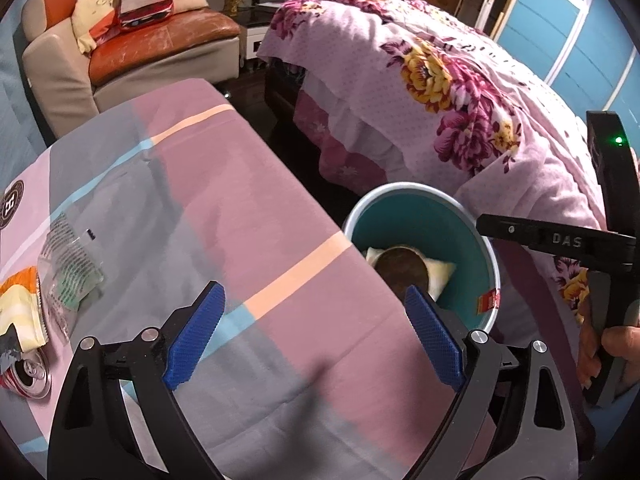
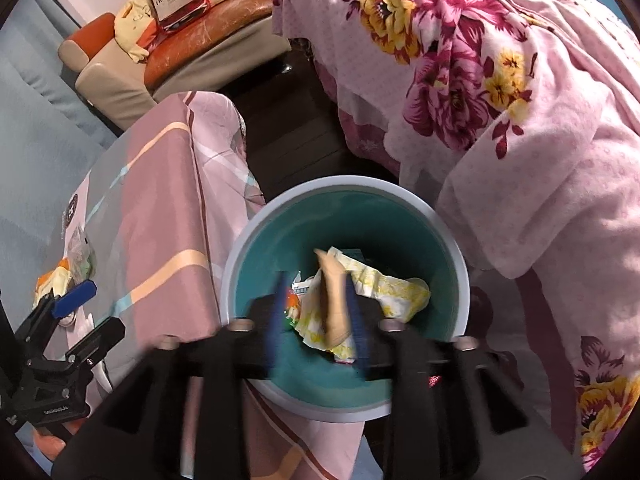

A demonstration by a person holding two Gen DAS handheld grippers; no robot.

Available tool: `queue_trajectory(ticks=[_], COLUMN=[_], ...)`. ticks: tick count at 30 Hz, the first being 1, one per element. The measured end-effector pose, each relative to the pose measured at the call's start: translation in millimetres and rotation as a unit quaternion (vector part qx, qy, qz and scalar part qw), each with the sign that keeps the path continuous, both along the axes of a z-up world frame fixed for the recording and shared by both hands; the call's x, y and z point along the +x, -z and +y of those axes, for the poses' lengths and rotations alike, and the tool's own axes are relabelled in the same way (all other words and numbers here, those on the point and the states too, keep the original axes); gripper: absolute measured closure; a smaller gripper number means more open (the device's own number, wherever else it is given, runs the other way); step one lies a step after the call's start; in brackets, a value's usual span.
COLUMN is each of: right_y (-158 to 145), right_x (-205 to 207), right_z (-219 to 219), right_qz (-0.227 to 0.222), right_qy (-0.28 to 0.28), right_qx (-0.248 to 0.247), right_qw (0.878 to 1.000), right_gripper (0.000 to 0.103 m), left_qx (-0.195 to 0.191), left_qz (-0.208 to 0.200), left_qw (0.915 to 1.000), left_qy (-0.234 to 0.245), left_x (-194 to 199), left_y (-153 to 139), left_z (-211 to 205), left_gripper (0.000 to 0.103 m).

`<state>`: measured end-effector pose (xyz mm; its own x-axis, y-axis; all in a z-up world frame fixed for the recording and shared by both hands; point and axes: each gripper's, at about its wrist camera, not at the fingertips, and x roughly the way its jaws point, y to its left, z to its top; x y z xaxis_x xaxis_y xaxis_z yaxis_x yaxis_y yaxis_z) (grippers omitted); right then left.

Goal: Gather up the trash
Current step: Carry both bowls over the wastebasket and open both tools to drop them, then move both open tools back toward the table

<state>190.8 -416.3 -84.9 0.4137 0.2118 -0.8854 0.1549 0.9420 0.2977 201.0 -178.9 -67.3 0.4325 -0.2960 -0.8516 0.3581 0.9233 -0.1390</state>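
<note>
- Trash left on the covered table (image 1: 280, 208) is gathered at its far left: a clear wrapper (image 1: 70, 268), a yellow packet (image 1: 20, 312) and an opened can (image 1: 28, 376).
- From the left gripper (image 1: 314, 338), whose jaws are spread wide with nothing between them, these pieces lie well to the left; this gripper is judged the nearer.
- The right gripper (image 2: 316, 312) is held over the teal bin (image 2: 456, 264), jaws partly parted, a tan scrap (image 2: 334, 296) seen blurred between them; contact cannot be told.
</note>
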Motion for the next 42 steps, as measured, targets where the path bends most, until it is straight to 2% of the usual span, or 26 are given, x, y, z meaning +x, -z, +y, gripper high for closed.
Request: queue_trajectory(ticks=[3,5,14,24,34,42], right_y=[-5.3,-7.8,-22.9,-46.6,-62.4,-44.1], right_x=[-1.3,-1.9,-17.3,-33.9,-41.4,-41.1], right_z=[5.4,6.8,14.2,55.1,121.6,202.5], right_qz=[-0.003,0.001,0.001,-0.011,-0.014,0.014], right_qy=[0.000,0.000,-0.002,-0.041,-0.101,-0.174], right_qx=[-0.010,-0.013,-0.023,-0.036,-0.046,-0.043], right_qw=[1.000,1.000,1.000,0.998,0.994,0.984], right_gripper=[0.034,0.029,0.028,0.028,0.025,0.023], left_qx=[-0.003,-0.005,-0.003,-0.005,-0.004,0.007], left_qz=[0.003,0.004,0.001,-0.014,-0.023,-0.026], left_qw=[1.0000,1.0000,0.9999,0.9995,0.9967,0.9902], left_qy=[-0.005,-0.007,-0.011,-0.029,-0.077,-0.137], left_x=[-1.3,-3.8,-20.5,-47.6,-74.3,-96.3], left_y=[0.3,0.6,-7.1,-20.1,-27.1,-16.7], left_z=[4.7,9.0,22.6,57.1,127.4,202.8], left_gripper=[0.011,0.011,0.008,0.007,0.006,0.006])
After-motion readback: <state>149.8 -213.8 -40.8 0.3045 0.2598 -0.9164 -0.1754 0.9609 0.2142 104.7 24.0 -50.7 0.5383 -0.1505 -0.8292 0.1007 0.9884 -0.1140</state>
